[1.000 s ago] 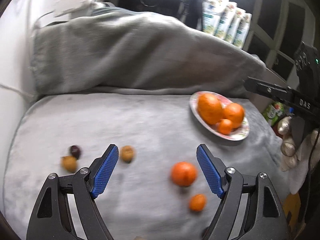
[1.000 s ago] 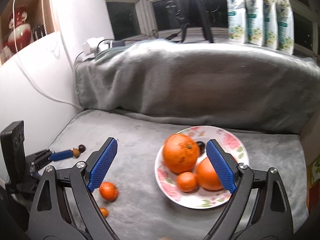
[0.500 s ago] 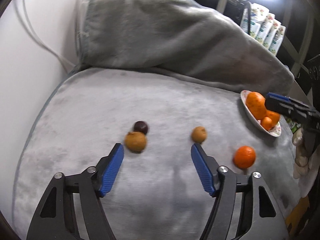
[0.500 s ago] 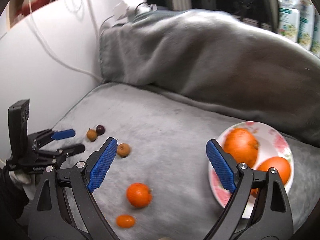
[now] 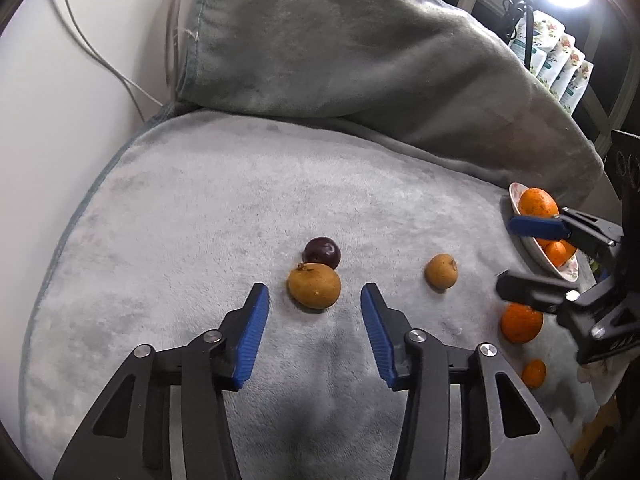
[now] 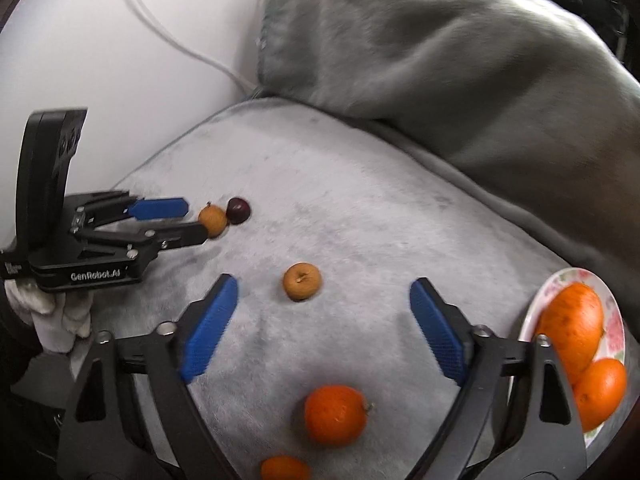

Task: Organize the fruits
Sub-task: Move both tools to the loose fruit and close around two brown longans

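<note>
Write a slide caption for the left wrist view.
Open left gripper lines up on a tan fruit touching a dark plum.

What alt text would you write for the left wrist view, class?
The open left gripper points at a tan fruit touching a dark plum on a grey blanket. Right: another tan fruit, the right gripper, a plate of oranges.

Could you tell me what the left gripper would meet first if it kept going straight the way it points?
Most likely the larger brown fruit, which lies just ahead of the open left gripper, centred between its fingers. The dark plum sits right behind it, apparently touching.
</note>
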Available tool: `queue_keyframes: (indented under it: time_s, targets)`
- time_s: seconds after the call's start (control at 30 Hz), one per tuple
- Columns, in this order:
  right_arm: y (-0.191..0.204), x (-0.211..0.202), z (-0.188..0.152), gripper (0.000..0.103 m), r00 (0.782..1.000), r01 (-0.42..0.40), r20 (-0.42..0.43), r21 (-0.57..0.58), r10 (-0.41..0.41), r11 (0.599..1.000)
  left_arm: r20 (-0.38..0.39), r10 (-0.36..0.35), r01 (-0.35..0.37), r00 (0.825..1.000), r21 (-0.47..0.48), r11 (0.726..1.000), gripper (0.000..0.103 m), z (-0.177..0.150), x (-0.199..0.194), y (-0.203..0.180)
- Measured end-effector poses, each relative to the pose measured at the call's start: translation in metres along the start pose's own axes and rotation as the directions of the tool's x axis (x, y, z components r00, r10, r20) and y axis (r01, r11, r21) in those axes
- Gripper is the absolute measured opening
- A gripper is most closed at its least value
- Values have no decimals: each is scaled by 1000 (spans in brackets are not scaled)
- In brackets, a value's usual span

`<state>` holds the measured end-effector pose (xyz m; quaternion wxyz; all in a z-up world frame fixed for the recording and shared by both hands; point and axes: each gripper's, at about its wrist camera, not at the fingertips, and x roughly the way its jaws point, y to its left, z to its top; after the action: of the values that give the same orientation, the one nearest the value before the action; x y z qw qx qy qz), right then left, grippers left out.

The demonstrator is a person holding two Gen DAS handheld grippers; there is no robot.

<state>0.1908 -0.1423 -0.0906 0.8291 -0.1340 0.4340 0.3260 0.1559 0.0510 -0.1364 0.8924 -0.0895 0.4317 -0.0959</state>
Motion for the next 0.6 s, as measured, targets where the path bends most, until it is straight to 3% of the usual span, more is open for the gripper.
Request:
queue_keyframes:
  time_s: [0.13,0.3,0.6]
  targets:
    - [6,13,1,68,999,-5,-45,-42,3,999,-9,-7,7,1000,-2,1000,42,1,3,2]
    - [4,29,1,47,996,-22,-84,-25,20,999,-23,-16,16,1000,-10,1000,39,4,9,4]
    - [6,41,2,41,994,-28,-103,-28,25,999,-34,-17,17,999,-5,1000,35,4,16,4]
